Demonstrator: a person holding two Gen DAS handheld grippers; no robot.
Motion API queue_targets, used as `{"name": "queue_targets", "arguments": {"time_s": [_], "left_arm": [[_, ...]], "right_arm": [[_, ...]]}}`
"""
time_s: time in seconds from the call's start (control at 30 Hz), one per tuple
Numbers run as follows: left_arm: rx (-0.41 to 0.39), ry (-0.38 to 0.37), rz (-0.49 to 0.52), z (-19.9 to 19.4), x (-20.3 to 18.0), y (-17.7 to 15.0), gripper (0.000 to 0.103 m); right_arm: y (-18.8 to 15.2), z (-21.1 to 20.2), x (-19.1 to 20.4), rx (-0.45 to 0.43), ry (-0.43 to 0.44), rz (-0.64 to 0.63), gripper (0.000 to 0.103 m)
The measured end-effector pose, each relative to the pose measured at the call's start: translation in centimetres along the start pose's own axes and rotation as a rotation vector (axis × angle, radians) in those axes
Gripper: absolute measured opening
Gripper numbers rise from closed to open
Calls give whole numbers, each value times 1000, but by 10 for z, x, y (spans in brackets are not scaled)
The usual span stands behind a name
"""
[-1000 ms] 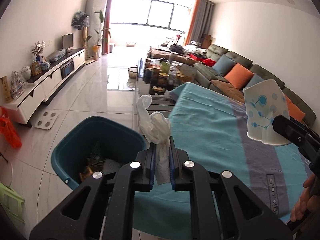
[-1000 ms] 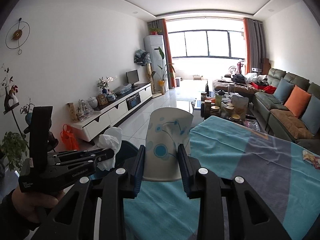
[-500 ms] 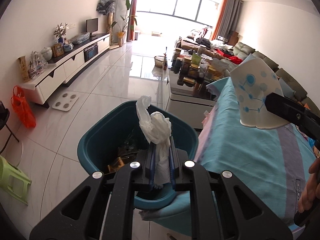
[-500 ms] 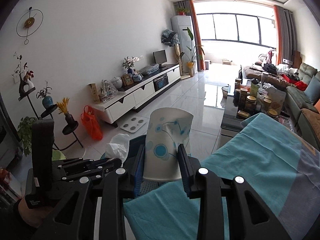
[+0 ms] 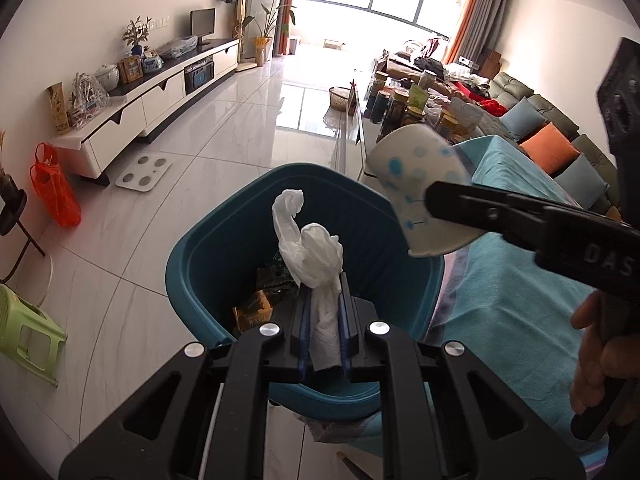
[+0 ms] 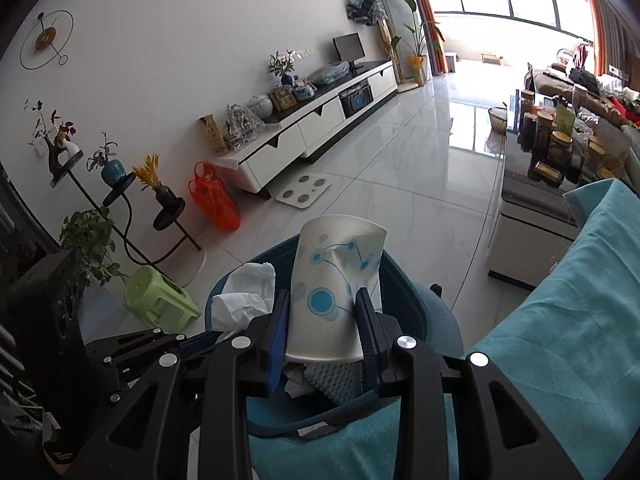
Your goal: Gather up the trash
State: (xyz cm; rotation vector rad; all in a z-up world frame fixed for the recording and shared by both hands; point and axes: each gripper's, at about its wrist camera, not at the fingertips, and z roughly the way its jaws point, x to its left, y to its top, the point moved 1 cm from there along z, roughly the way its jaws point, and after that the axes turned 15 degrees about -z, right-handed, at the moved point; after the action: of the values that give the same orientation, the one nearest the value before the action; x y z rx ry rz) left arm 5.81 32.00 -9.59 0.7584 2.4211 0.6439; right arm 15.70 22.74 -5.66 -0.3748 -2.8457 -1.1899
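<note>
Crumpled white tissue (image 5: 316,256) pinched between the narrow-set jaws of the left gripper (image 5: 323,308), hanging over the open mouth of the teal bin (image 5: 208,248). Same tissue (image 6: 246,294) seen from the right wrist view over the bin's left rim (image 6: 436,312). Squashed paper cup (image 6: 334,292), white with blue dots, clamped sideways between the partly closed jaws of the right gripper (image 6: 325,320), base toward the camera, mouth pointing away, also held above the bin. From the left wrist view, cup (image 5: 420,188) over the bin's right rim, gripped by the right gripper (image 5: 436,200), a hand (image 5: 596,364) on its handle. Inside the bin: dark wrappers and a brown packet (image 5: 254,308), and a grey ridged sponge-like piece (image 6: 334,380) beneath the cup. Just right of the bin, a table draped in a teal cloth (image 5: 512,304). Left of the bin, on pale floor tiles, a green stool (image 6: 160,300) and an orange bag (image 6: 216,200). Beyond the bin, a white bathroom scale (image 5: 144,170) and a long white TV cabinet (image 5: 160,100). Well behind the table, a grey sofa (image 5: 560,128) with orange and blue cushions.
</note>
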Motion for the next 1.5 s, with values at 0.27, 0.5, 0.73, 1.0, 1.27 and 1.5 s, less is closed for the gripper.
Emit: {"name": "queue_targets", "arguments": {"time_s": [0.27, 0.5, 0.73, 1.0, 1.27, 1.5], "left_arm": [[33, 34, -20, 25, 3, 1, 14], [63, 47, -30, 47, 4, 2, 14], [55, 65, -20, 61, 0, 6, 39], [19, 75, -33, 53, 2, 9, 78], [-97, 62, -60, 11, -1, 17, 97], [-178, 39, -55, -29, -12, 22, 97]], "right_arm": [[5, 43, 2, 139, 39, 23, 31], [7, 53, 2, 189, 32, 23, 32], [9, 56, -2, 189, 33, 33, 42], [-4, 25, -17, 84, 25, 95, 49], [-14, -34, -24, -85, -51, 125, 76], [-21, -76, -26, -178, -151, 119, 96]]}}
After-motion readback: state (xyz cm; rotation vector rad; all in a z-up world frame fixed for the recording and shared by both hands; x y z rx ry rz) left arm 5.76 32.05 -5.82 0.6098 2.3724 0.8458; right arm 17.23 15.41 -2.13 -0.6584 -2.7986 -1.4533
